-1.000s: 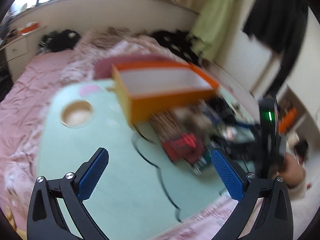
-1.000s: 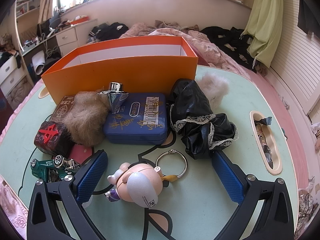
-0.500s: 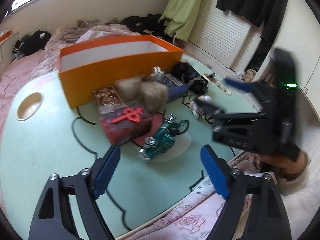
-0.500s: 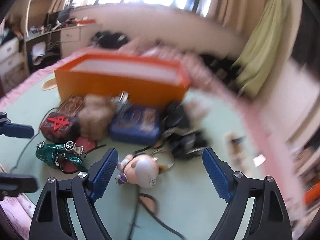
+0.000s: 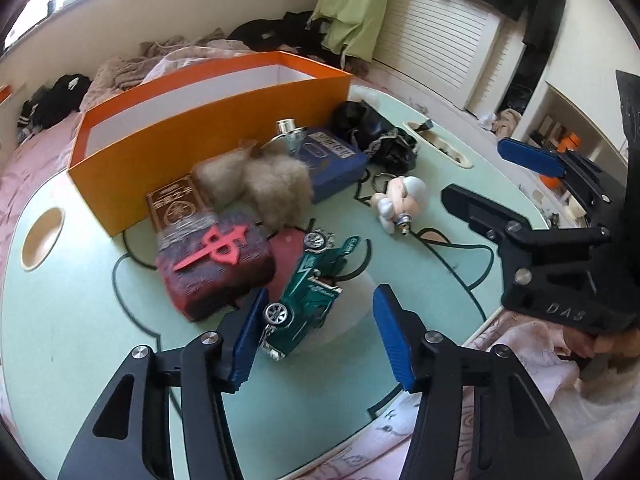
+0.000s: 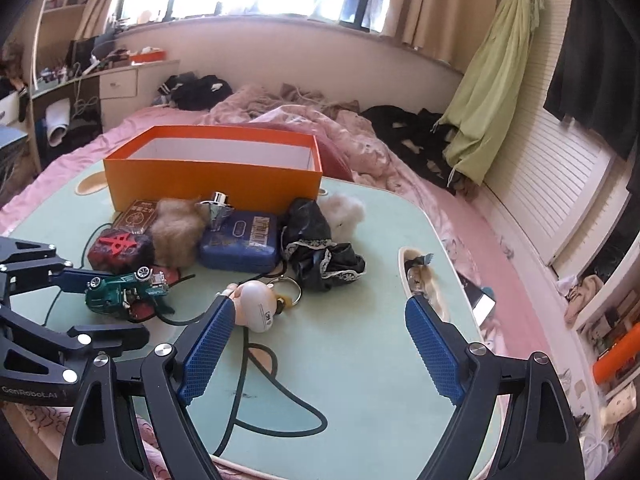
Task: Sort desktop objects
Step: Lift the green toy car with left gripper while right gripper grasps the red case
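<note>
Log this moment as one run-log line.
left gripper: closing around green toy car, not yet gripped | right gripper: open, empty | orange box: empty

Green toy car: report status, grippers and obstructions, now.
Left gripper closing around green toy car, pads not yet pressing. Right gripper open, empty, above the table. Red-and-black box crowds the car's left side; orange box open behind.
</note>
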